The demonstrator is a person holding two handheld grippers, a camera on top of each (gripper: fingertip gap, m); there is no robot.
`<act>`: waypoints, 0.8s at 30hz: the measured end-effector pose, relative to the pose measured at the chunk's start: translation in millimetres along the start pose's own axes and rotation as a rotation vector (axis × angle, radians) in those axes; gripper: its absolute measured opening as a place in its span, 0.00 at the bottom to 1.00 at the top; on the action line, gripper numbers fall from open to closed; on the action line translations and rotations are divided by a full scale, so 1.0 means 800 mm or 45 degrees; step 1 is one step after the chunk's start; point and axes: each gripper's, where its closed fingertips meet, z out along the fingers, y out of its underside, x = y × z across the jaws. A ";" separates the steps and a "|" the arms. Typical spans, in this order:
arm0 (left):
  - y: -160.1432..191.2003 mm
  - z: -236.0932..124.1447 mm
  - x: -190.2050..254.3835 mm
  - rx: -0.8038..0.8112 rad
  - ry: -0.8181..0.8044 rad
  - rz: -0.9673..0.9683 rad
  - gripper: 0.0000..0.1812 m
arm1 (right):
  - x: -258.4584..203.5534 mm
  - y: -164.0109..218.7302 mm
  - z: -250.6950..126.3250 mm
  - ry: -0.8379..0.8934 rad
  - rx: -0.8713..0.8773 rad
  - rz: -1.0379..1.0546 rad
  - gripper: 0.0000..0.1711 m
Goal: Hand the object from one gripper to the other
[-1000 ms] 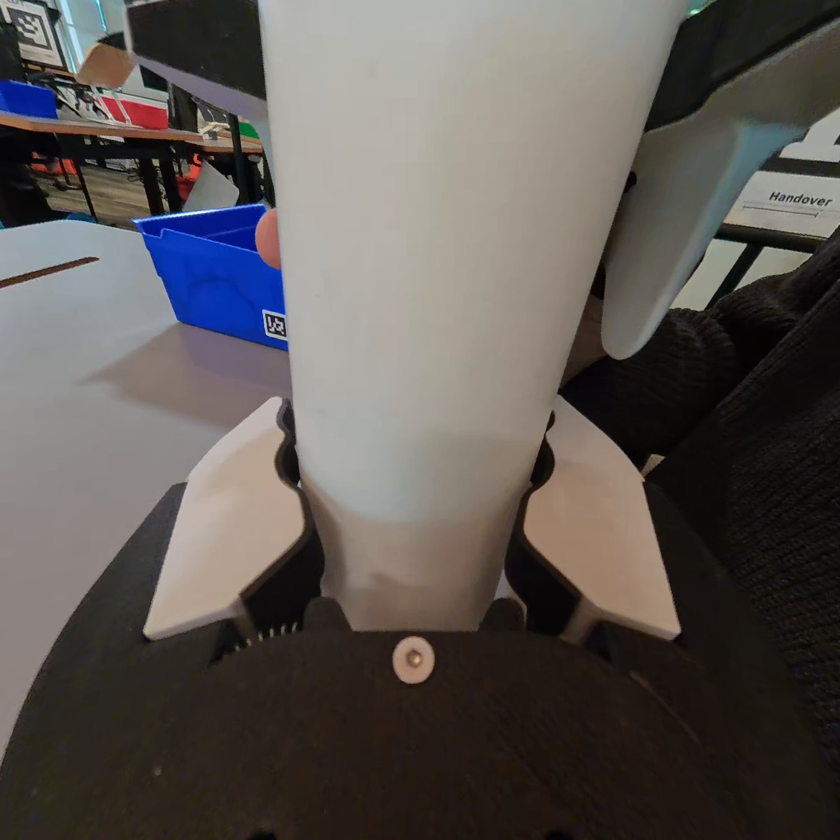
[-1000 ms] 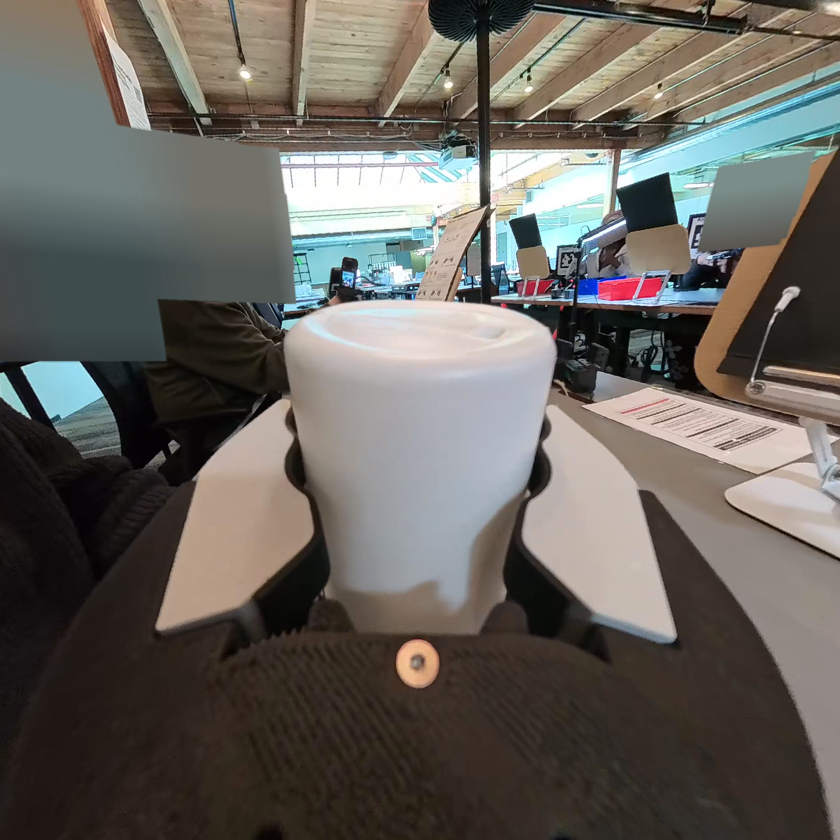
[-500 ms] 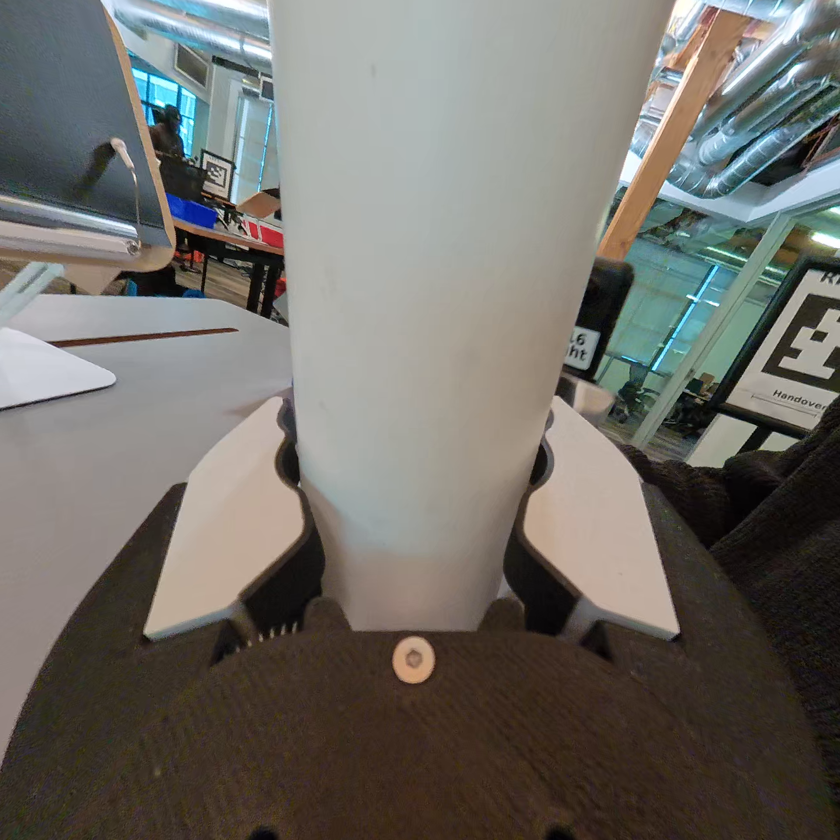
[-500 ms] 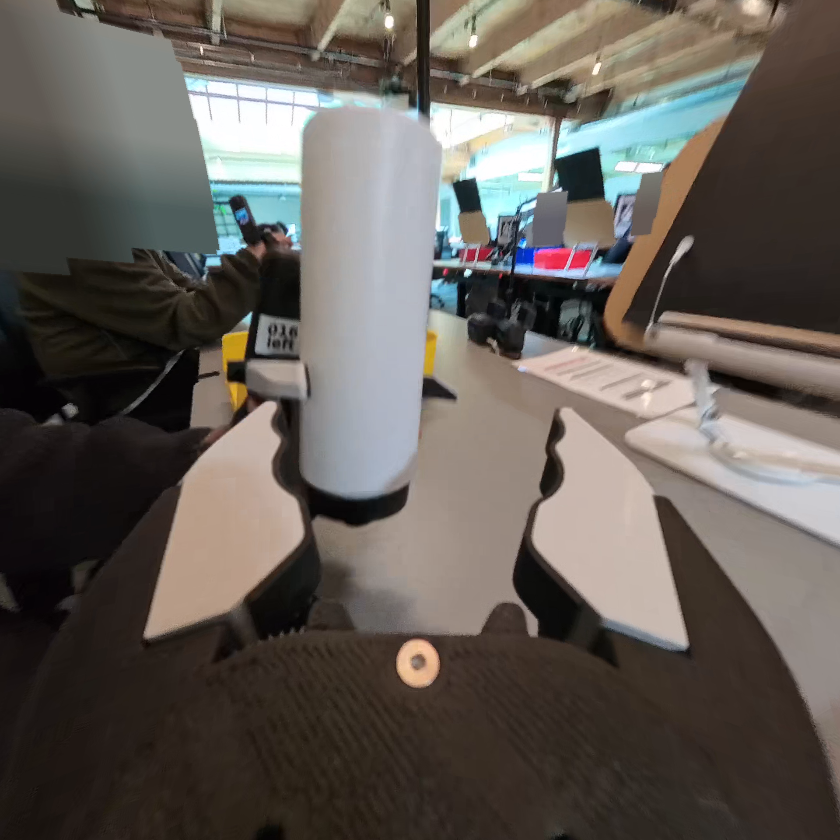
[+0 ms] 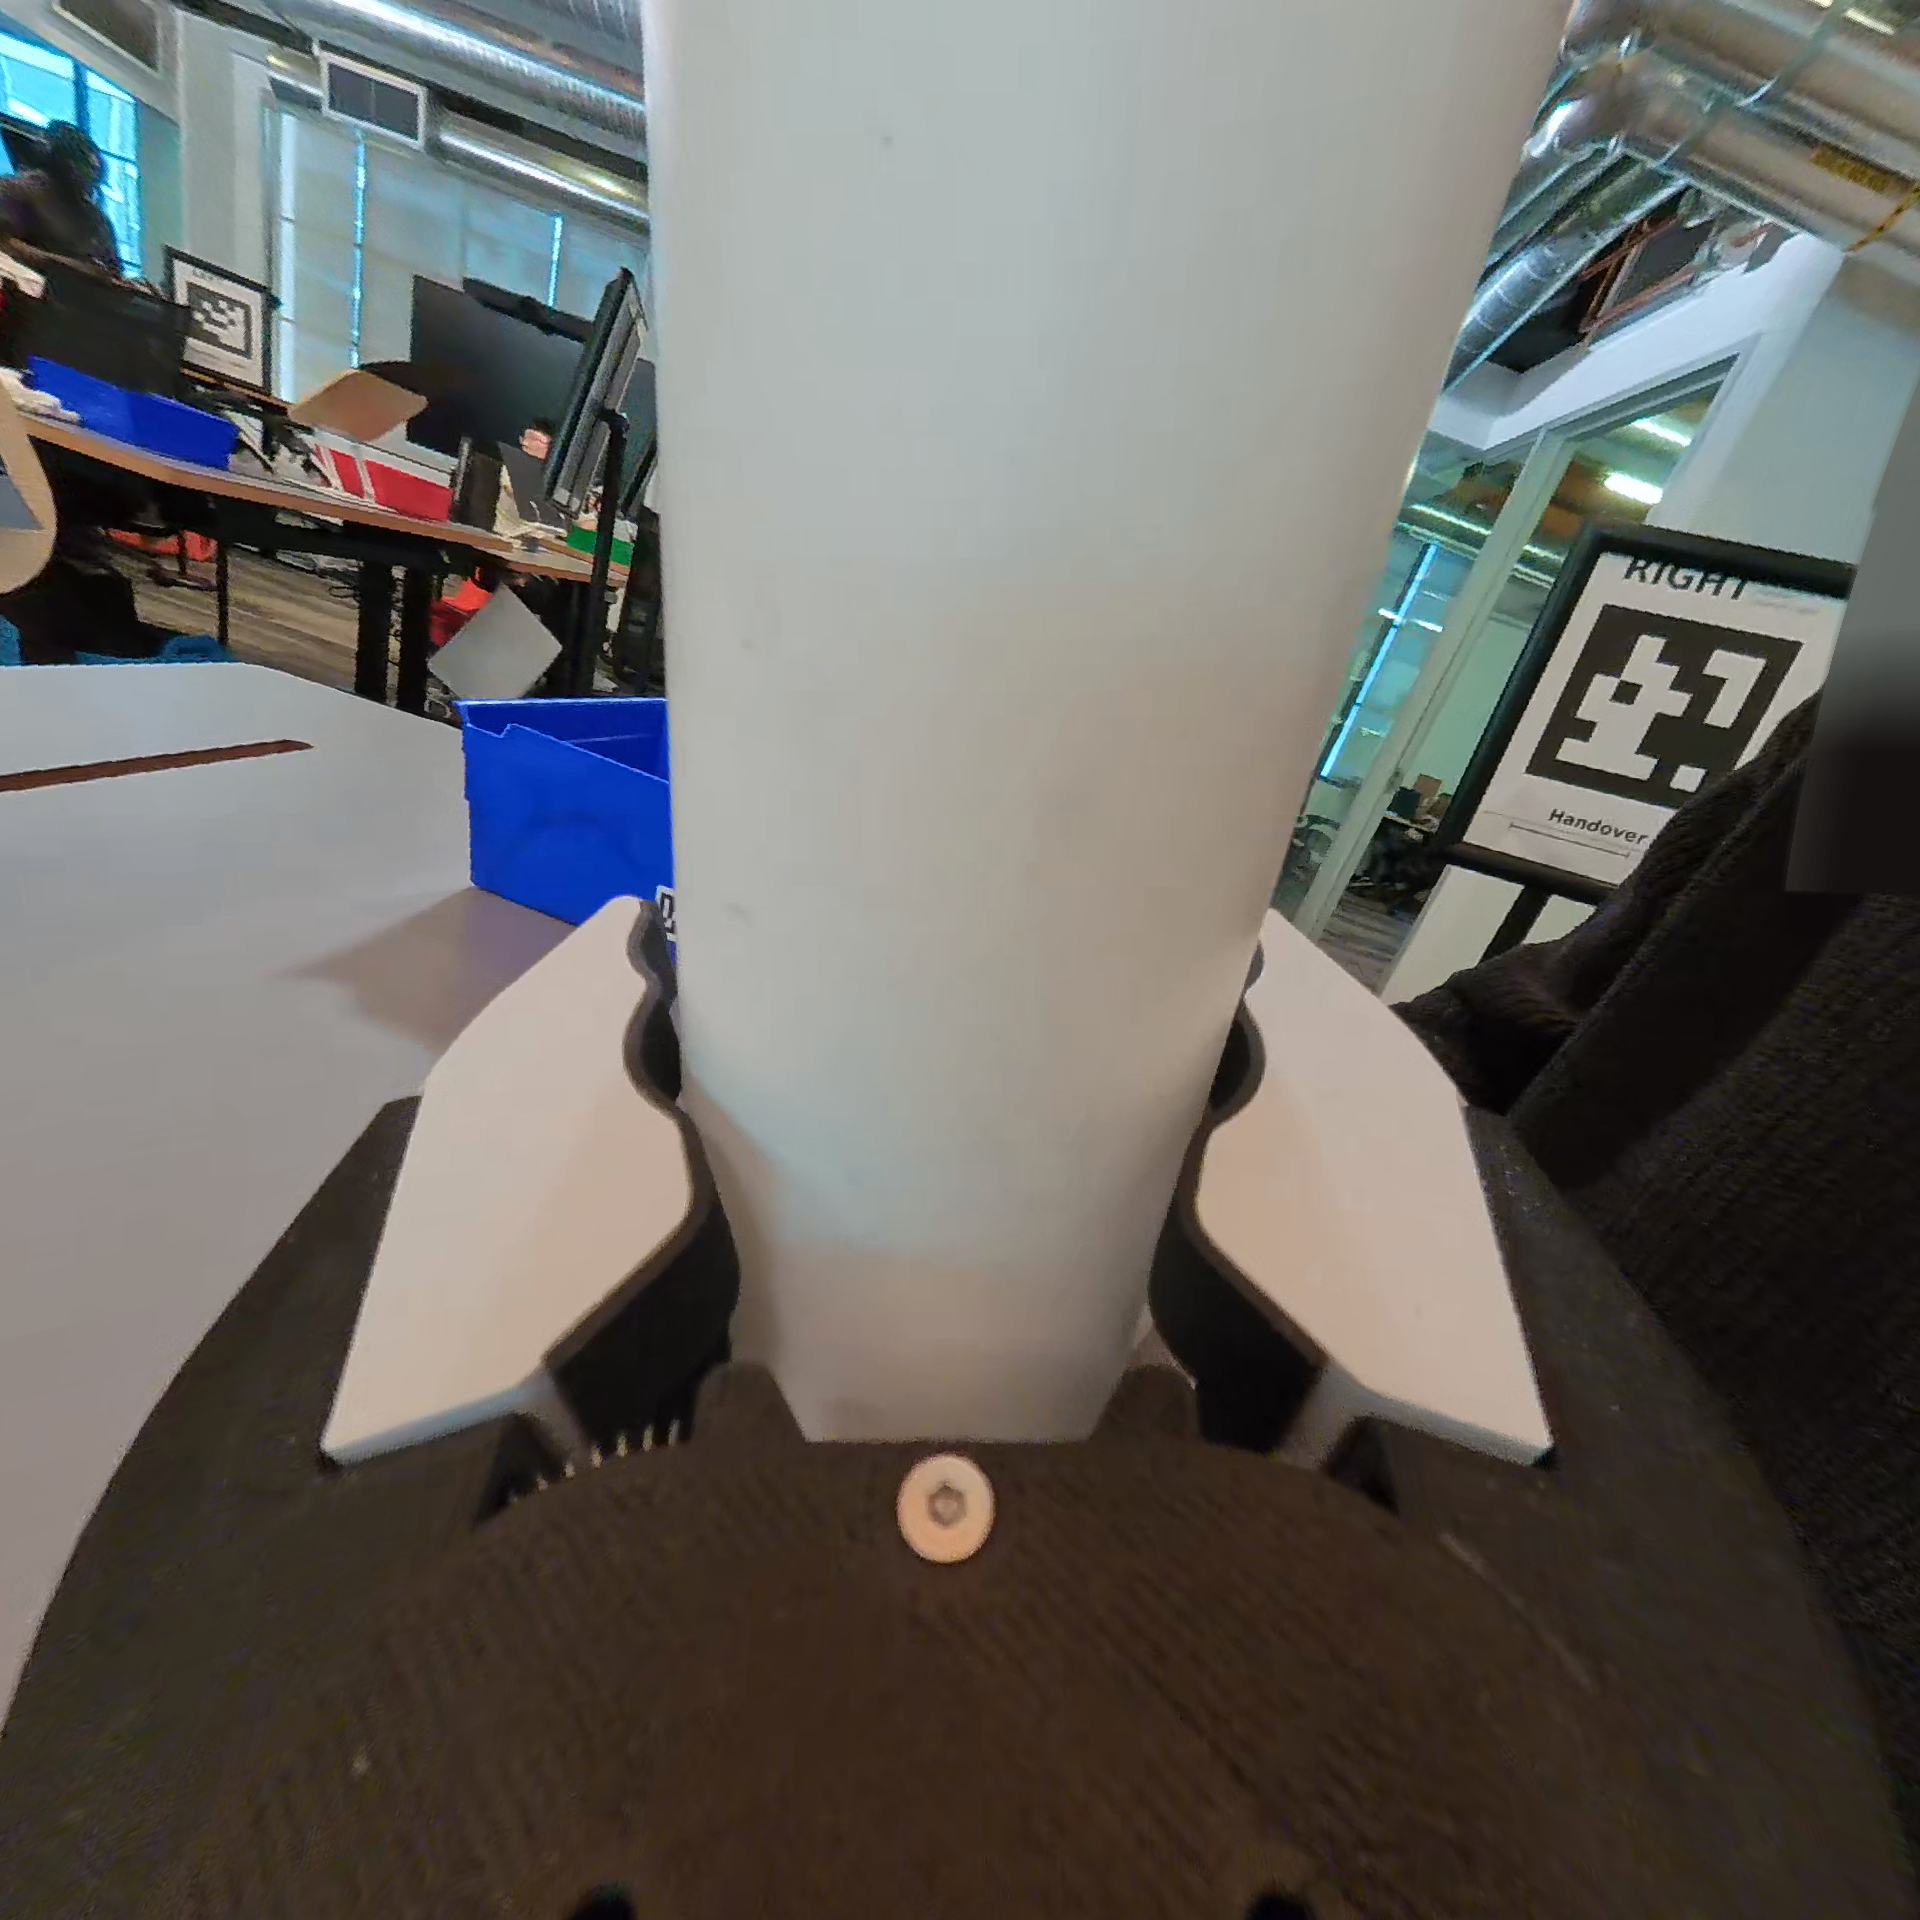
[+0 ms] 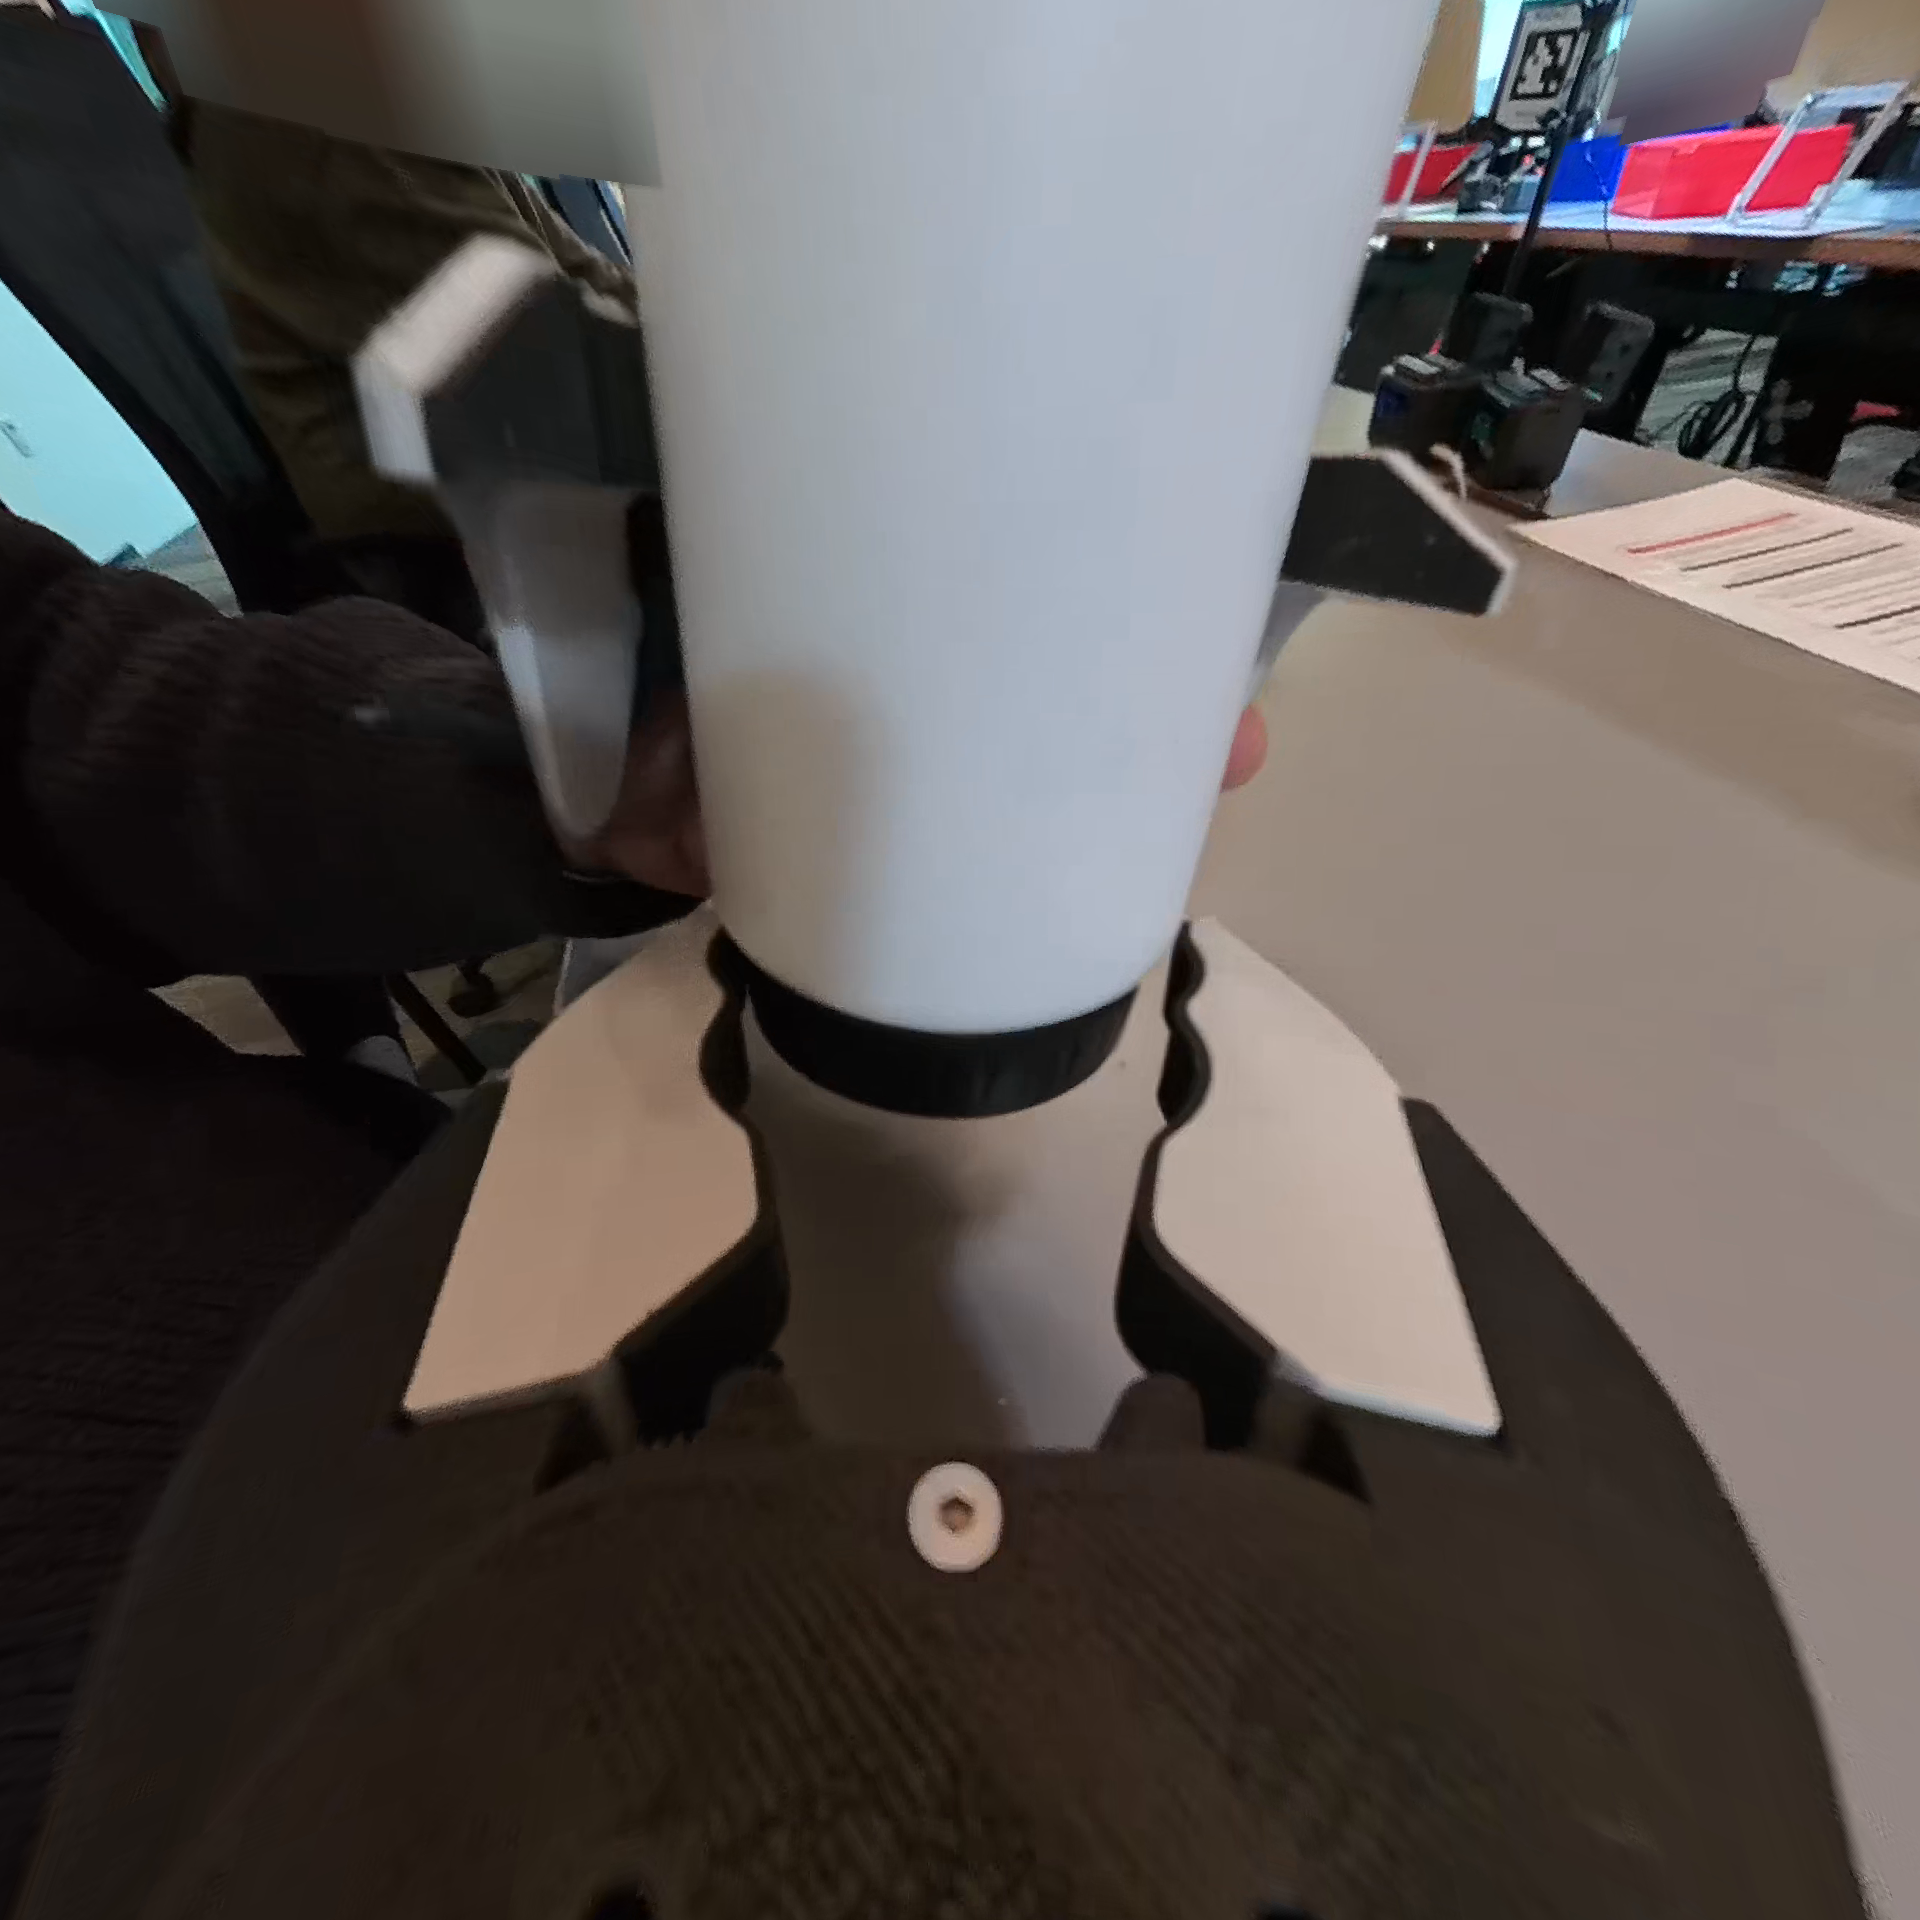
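Note:
A tall white bottle [image 5: 966,623] with a black base fills the middle of the left wrist view. My left gripper [image 5: 948,935] is shut on it, both pads pressed to its sides. In the right wrist view the same bottle [image 6: 977,468] stands upright, with the left gripper's fingers [image 6: 468,436] clamped on it farther up. My right gripper [image 6: 951,940] is open. Its fingertips stand on either side of the black base [image 6: 930,1060] with a small gap on each side.
A blue bin [image 5: 566,800] sits on the grey table [image 5: 187,987] behind the bottle. A printed sheet [image 6: 1756,561] lies at the right. A framed marker sign [image 5: 1662,707] stands at the right. A dark sleeve [image 6: 260,779] holds the left gripper. The left gripper's tips are roughly 9 cm from the right gripper's.
One second ago both grippers were shut on the bottle. The right gripper opened and drew back, and has now come close again with its open fingertips beside the black base.

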 end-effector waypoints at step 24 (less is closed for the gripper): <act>-0.018 0.009 0.009 0.036 -0.090 0.076 0.71 | 0.006 -0.047 -0.028 -0.038 0.248 0.167 0.48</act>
